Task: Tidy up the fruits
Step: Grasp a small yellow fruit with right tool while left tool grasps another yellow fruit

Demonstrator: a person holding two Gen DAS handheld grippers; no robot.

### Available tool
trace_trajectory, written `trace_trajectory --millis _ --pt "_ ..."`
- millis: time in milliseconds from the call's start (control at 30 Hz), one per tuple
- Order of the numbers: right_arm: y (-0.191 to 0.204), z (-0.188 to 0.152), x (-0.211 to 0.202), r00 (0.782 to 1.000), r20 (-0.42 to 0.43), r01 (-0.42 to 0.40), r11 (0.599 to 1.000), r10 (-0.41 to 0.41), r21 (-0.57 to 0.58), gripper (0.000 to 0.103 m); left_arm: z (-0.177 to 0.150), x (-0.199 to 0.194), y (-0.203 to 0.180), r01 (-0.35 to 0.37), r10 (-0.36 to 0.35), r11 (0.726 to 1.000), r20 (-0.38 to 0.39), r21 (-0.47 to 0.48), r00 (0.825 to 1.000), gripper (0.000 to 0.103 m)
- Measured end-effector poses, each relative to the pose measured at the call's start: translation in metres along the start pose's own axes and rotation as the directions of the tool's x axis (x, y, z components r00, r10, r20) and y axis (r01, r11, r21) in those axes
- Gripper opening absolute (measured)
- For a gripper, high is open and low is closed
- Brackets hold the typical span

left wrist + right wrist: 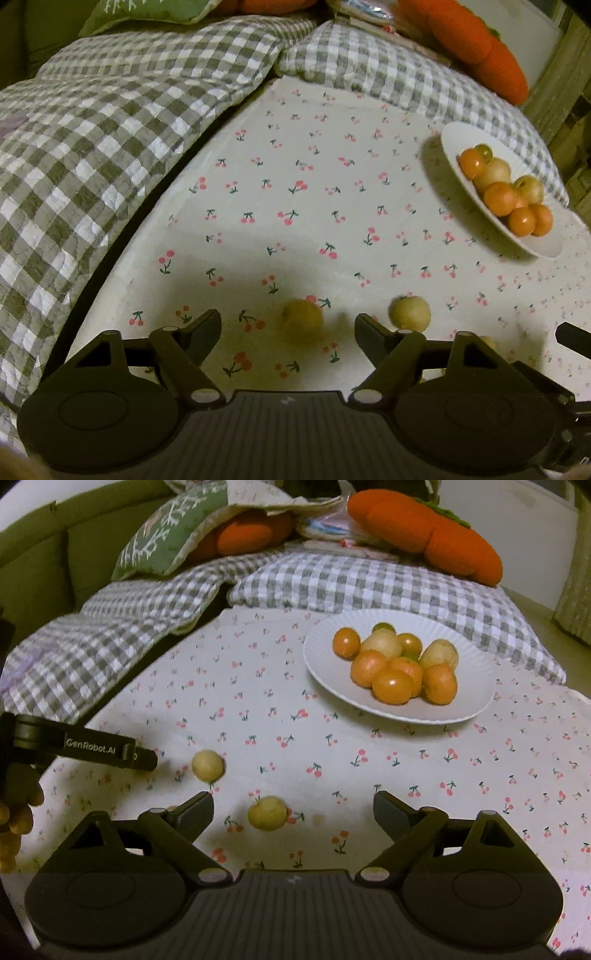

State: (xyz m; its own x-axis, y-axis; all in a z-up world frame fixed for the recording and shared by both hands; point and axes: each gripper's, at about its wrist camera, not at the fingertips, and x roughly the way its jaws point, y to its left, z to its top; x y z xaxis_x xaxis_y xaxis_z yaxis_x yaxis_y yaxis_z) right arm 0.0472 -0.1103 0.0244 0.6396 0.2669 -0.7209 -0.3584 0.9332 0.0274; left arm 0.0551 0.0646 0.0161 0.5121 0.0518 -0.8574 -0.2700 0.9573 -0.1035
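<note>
Two loose yellow fruits on the cherry-print tablecloth (258,709), both near-round, no clear long axis; stem end of the nearer one up and to the left.

Left gripper (288,326): jaws well apart, nothing gripped. First yellow fruit (303,321) between the fingertips, resting on the cloth, clear of both pads. Second yellow fruit (410,313) just outside the right-hand finger (371,334).

Right gripper (293,808): jaws wide, nothing gripped. Nearer yellow fruit (266,812) on the cloth between the fingertips, closer to the left-hand finger (194,812), not touching.

White ribbed plate (465,701) far right on the cloth, well apart from the loose fruits. Pile on it: about six orange fruits, two pale yellow, one or two greenish at the back, partly hidden; exact count not certain.

Beyond the cloth: grey checked quilt (110,129), green cushion (173,535), two orange plush cushions (424,531), one partly covered.

Hand (18,812) cut off at the left edge of the right wrist view.
</note>
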Motion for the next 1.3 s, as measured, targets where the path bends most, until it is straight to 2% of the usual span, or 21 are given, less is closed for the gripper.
trace_trajectory --millis 67,167,400,600,733,1133,1300 --pt "0.001 -0.002 0.002 1.0 -0.005 -0.004 1.0 0.004 -0.006 0.086 0.0 0.003 -0.002 0.002 -0.002 1.0 -0.01 0.009 1.0 0.056" --pt "0.005 -0.003 0.004 1.0 -0.004 -0.02 1.0 0.02 -0.016 0.08 -0.001 0.006 -0.003 0.014 -0.014 1.0 -0.022 0.008 1.0 0.048" --pt "0.011 -0.006 0.014 0.999 -0.004 -0.044 0.998 0.044 -0.042 0.071 0.002 0.01 -0.006 -0.007 0.007 1.0 -0.004 0.024 1.0 0.036" --pt "0.015 -0.009 0.02 0.999 -0.011 -0.051 0.997 0.051 -0.052 0.055 0.003 0.01 -0.01 -0.018 0.018 0.998 0.004 0.053 1.0 0.012" --pt "0.018 -0.01 0.024 0.998 -0.014 -0.063 0.996 0.063 -0.067 0.052 0.003 0.011 -0.012 -0.024 0.023 0.997 0.007 0.072 1.0 0.01" --pt "0.018 -0.009 0.033 0.999 -0.003 -0.048 0.996 0.048 -0.073 0.025 0.003 0.012 -0.015 -0.037 0.036 0.994 0.013 0.098 0.999 0.01" --pt "0.022 -0.009 0.033 0.999 -0.001 -0.05 0.995 0.05 -0.092 0.025 0.003 0.012 -0.015 -0.036 0.035 0.994 0.013 0.106 0.999 0.01"
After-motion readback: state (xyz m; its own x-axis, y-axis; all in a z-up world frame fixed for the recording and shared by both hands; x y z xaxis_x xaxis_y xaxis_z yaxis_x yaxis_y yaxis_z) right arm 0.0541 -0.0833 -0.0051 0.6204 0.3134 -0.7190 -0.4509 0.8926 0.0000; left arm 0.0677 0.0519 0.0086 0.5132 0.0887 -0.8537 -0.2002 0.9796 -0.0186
